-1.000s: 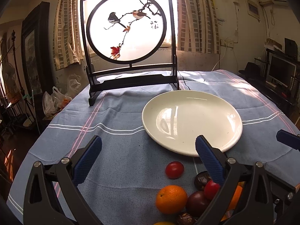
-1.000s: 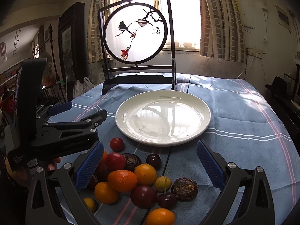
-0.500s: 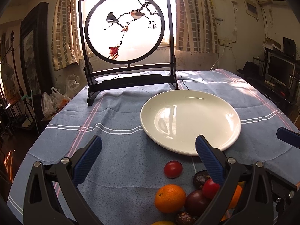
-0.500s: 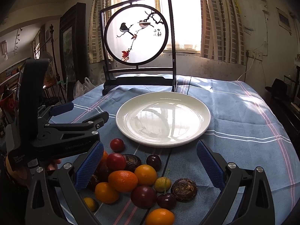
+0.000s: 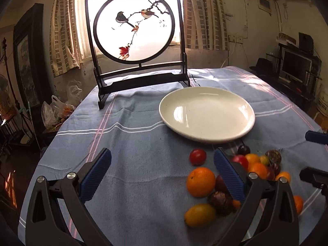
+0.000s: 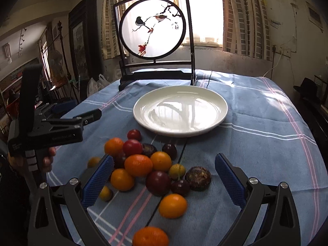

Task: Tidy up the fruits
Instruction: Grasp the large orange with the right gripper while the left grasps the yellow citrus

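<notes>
Both tongs, left point(image 5: 162, 173) and right point(image 6: 163, 177), stand wide open and hold nothing. The fruit pile point(image 6: 147, 164) lies loose on the blue-clothed counter point(image 6: 256, 127), just before the empty white plate point(image 6: 180, 112). Judged: the plate is set centrally as the receiving dish, with no fruit yet transferred.

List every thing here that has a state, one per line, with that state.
left tool: open, holding nothing
right tool: open, holding nothing, above the fruit
white plate: upright on the cloth, nothing on it
fruit pile: loose on the cloth beside the plate, none on it
bird screen: standing upright behind the plate
tablecloth: spread over the table, slightly wrinkled
</notes>
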Demonstrator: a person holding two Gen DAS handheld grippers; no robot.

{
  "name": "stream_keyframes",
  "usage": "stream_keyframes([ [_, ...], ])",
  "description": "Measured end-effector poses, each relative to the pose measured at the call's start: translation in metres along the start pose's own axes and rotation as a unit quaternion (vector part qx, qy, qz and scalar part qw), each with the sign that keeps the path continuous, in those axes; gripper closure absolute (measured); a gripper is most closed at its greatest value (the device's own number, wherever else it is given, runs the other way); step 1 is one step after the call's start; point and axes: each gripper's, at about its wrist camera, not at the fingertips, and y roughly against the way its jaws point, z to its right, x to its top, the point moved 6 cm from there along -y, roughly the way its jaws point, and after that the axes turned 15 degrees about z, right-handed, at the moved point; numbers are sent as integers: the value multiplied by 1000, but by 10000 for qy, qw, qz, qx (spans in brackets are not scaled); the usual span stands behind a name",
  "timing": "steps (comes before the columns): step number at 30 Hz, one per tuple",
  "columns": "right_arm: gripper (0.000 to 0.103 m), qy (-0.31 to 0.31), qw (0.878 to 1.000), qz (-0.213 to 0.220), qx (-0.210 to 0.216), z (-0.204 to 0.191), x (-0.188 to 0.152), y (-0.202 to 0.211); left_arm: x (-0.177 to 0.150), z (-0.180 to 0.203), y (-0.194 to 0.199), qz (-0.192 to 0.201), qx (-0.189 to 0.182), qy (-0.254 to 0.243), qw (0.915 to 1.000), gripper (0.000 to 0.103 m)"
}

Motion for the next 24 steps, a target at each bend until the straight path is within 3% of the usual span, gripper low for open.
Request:
stream_keyframes([
  [6, 4, 162, 9966, -771, 235, -10, -52, 35, -43, 13, 32, -439, -751, -586, 9945, 5],
  [10, 4, -9, 9943, -982, 420, -16, -67, 38, -61, 26, 37, -633, -1313, -821, 9859, 5],
  [17, 30, -101, 9880, -1472, 460, -19, -86, 13, -76, 30, 8, -1195, -1608, -744, 9769, 5],
  [20, 50, 58, 9886, -1411, 513, -23, -84, 14, -72, 34, -2, -1238, -1836, -638, 9731, 5],
  [21, 59, 67, 9882, -1423, 556, -23, -84, 14, -71, 36, -4, -1242, -1943, -619, 9711, 8],
  [23, 60, 48, 9880, -1426, 587, -23, -83, 14, -73, 42, -11, -1411, -2192, -592, 9636, 34],
  [24, 60, 52, 9881, -1419, 593, -22, -84, 15, -76, 45, -17, -1593, -2246, -543, 9598, 56],
])
